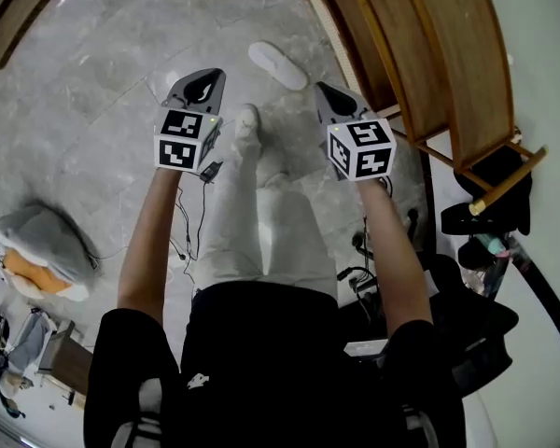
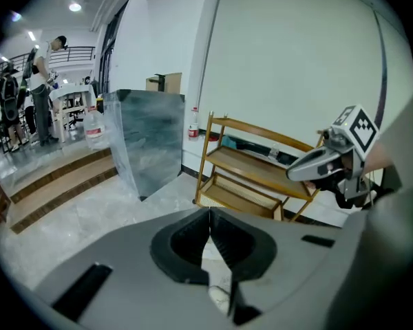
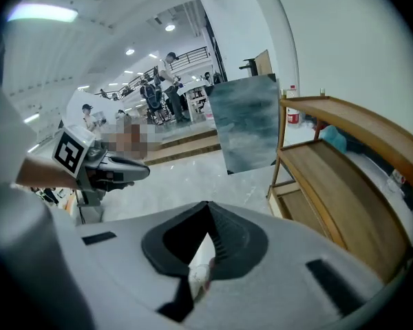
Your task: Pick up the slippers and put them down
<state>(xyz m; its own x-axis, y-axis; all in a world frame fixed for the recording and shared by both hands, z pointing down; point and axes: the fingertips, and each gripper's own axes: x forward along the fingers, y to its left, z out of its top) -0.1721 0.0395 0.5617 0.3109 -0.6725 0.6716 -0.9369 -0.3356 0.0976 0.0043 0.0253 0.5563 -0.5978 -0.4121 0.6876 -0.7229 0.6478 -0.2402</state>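
One white slipper [image 1: 278, 65] lies on the grey marble floor beside the wooden rack [image 1: 420, 54]. A second white slipper [image 1: 247, 122] is on the person's foot, between the two grippers as seen from the head. My left gripper [image 1: 205, 84] is held high above the floor with its jaws closed tip to tip and nothing in them. My right gripper [image 1: 330, 95] is level with it, also shut and empty. In the left gripper view the jaws of the left gripper [image 2: 210, 212] meet. In the right gripper view the jaws of the right gripper [image 3: 207, 205] meet as well.
The wooden rack [image 2: 261, 172] stands against the white wall at the right. A marble panel [image 2: 149, 143] leans near wooden steps. A grey and orange bag [image 1: 42, 250] lies on the floor at the left. Cables [image 1: 191, 236] and black gear [image 1: 485, 208] lie near the person.
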